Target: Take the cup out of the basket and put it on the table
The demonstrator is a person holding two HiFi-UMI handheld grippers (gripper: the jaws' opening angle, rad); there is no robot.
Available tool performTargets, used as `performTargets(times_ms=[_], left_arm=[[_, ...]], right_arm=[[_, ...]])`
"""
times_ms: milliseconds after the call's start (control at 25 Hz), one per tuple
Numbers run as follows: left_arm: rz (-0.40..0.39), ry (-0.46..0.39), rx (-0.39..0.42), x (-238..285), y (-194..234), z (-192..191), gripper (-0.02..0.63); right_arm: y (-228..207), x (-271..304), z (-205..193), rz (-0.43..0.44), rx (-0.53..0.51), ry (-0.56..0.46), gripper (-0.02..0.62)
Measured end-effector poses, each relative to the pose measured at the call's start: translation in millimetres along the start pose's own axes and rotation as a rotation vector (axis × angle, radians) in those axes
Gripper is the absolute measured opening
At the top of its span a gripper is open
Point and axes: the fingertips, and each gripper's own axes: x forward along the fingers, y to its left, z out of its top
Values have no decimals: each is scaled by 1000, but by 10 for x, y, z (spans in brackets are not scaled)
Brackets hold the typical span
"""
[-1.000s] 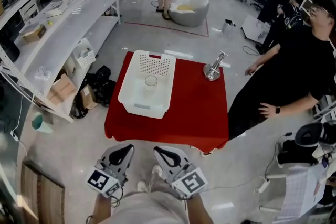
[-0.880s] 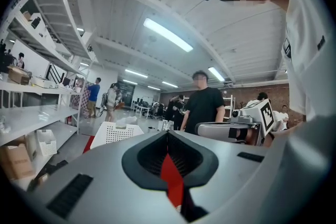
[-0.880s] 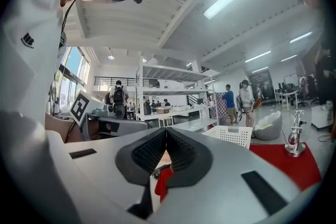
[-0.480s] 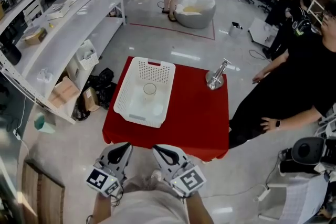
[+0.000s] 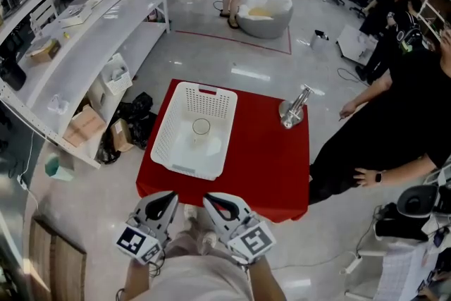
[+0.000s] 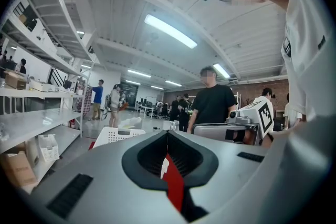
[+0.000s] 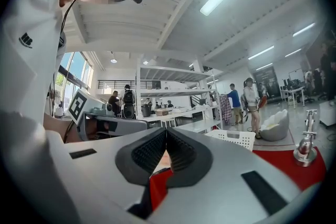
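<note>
A grey workshop floor fills the head view, with long white shelves [image 5: 84, 39] running up the left edge of the frame and a small table [image 5: 261, 158] draped in red cloth at the centre.

Nearest, at the bottom of the frame, the two tools hang side by side just short of the table's near edge. The left gripper [image 5: 169, 196] has its jaws pressed together, tips meeting, with nothing between them; through the narrow slot in the left gripper view [image 6: 168, 132] only a strip of red cloth shows. The right gripper [image 5: 209, 200] is likewise clenched and empty, its ribbed pads meeting at the tips in the right gripper view [image 7: 166, 131]. Each carries its marker cube toward the person's body.

On the table, a white plastic basket [image 5: 204, 91] takes up the left half, its long side running away from the person. The cup [image 5: 201, 129], clear and upright, stands inside the basket near its middle, well apart from both tools. At the table's far right corner stands a metal stand [image 5: 294, 111] with a round base and a tilted arm.

To the right of the table a person in black [image 5: 394, 116] leans in. Beyond, at the top centre, lies a white beanbag [image 5: 264, 14], with more people standing near it.
</note>
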Motion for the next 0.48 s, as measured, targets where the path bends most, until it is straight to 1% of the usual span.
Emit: performTargets(times_ms=[240,480], left_arm=[[-27,1,-6,304,306,-8,11],[-73,15,-13,646,640,12,11]], right_arm=[[-299,256,-92,-26,-2,19,8],[-617,595,-174,-57,14,46,9]])
